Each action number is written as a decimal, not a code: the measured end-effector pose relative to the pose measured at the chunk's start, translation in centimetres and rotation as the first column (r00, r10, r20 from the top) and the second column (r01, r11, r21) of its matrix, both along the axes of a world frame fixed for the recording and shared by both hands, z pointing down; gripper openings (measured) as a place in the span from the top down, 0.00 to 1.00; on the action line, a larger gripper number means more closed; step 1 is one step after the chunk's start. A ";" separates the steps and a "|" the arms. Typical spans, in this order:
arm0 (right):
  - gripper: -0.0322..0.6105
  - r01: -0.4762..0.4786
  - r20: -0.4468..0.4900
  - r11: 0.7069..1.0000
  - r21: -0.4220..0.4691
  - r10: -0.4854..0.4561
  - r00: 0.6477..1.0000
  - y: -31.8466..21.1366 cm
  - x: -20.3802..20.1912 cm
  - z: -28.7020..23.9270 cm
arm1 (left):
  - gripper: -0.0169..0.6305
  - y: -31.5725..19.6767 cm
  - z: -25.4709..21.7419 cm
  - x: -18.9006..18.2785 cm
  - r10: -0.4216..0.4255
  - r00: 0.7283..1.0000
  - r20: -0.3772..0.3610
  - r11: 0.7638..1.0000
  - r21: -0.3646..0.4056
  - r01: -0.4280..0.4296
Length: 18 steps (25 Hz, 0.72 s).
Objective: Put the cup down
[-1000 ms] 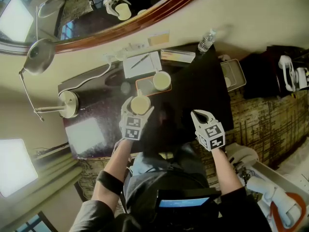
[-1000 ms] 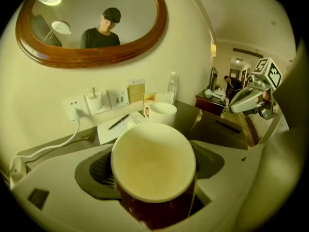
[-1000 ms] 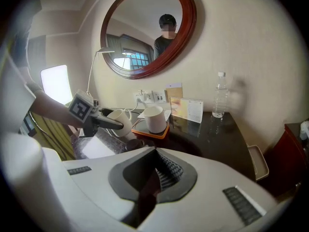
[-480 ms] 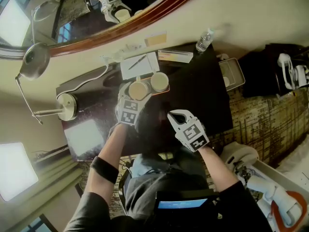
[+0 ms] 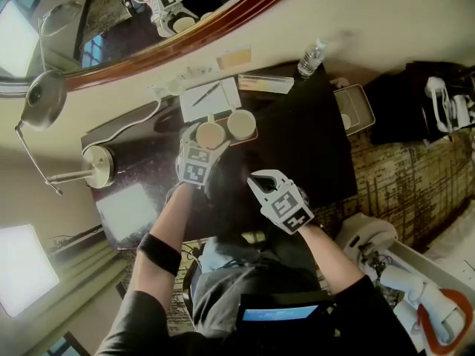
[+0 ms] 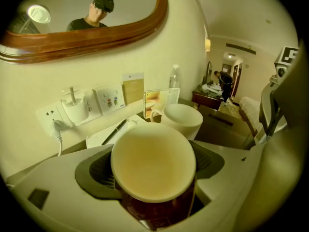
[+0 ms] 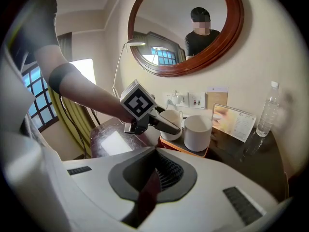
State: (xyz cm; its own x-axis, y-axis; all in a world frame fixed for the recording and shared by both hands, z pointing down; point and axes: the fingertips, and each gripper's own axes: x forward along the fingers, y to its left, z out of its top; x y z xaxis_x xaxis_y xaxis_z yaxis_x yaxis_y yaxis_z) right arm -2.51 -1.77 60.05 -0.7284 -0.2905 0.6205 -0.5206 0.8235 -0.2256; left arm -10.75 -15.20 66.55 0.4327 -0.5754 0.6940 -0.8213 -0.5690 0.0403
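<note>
Dark counter (image 5: 297,147) beneath a wood-framed mirror (image 7: 159,28), as seen from your head. At far left stood a lamp (image 5: 96,165); next came a notepad (image 5: 209,95) against the wall. Your left tongs (image 5: 208,138) were clamped on the cup (image 6: 153,161), upright at the left end of an orange tray (image 7: 184,147), just beside a second cup (image 5: 241,124). Whether the held cup touched the tray could not be told. Your right tongs (image 5: 260,182) were closed and empty above the counter's near part. A water bottle (image 5: 310,59) stood farthest right.
</note>
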 end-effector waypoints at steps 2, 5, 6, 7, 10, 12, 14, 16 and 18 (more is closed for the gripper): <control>0.95 -0.006 -0.004 1.000 0.001 0.006 1.000 -0.1 0.3 0.1 | 0.30 0.0 0.4 0.0 0.000 1.000 -0.004 1.000 -0.001 0.000; 0.95 -0.012 -0.013 1.000 -0.010 0.012 1.000 0.1 0.7 0.6 | 0.30 -0.3 0.5 -0.1 -0.009 1.000 -0.017 1.000 0.008 0.010; 0.95 -0.013 -0.014 1.000 -0.012 0.013 1.000 0.1 0.8 0.7 | 0.30 -0.4 0.5 -0.1 -0.011 1.000 -0.019 1.000 0.012 0.011; 0.95 -0.015 -0.015 1.000 -0.014 0.015 1.000 0.2 0.9 0.7 | 0.30 -0.4 0.5 -0.1 -0.014 1.000 -0.022 1.000 0.016 0.014; 0.95 -0.018 -0.021 1.000 -0.018 0.018 1.000 0.3 1.3 0.7 | 0.29 -0.6 0.6 0.1 -0.025 0.999 -0.037 0.999 0.026 0.026; 0.95 -0.017 -0.024 1.000 -0.019 0.017 1.000 0.5 1.4 0.7 | 0.29 -0.5 0.6 0.2 -0.024 0.999 -0.045 0.999 0.030 0.026; 0.95 -0.017 -0.025 1.000 -0.018 0.016 1.000 0.6 1.4 0.7 | 0.20 -0.3 0.5 0.1 -0.019 0.999 -0.044 0.999 0.038 0.020; 0.95 -0.019 -0.023 1.000 -0.015 0.019 1.000 0.6 1.5 0.6 | 0.17 -0.3 0.2 0.1 -0.014 0.999 -0.036 0.998 0.053 0.016; 0.95 -0.021 -0.020 1.000 -0.011 0.020 1.000 0.5 1.6 0.5 | 0.17 -0.2 -0.3 0.0 -0.010 1.000 -0.025 0.998 0.067 0.011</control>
State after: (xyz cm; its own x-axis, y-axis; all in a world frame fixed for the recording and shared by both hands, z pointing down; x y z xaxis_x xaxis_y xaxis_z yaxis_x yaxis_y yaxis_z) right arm -0.91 -1.28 60.55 -0.7100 -0.2982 0.6379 -0.5418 0.8099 -0.2245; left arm -10.74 -15.43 66.22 0.4430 -0.6249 0.6429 -0.8265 -0.5625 0.0227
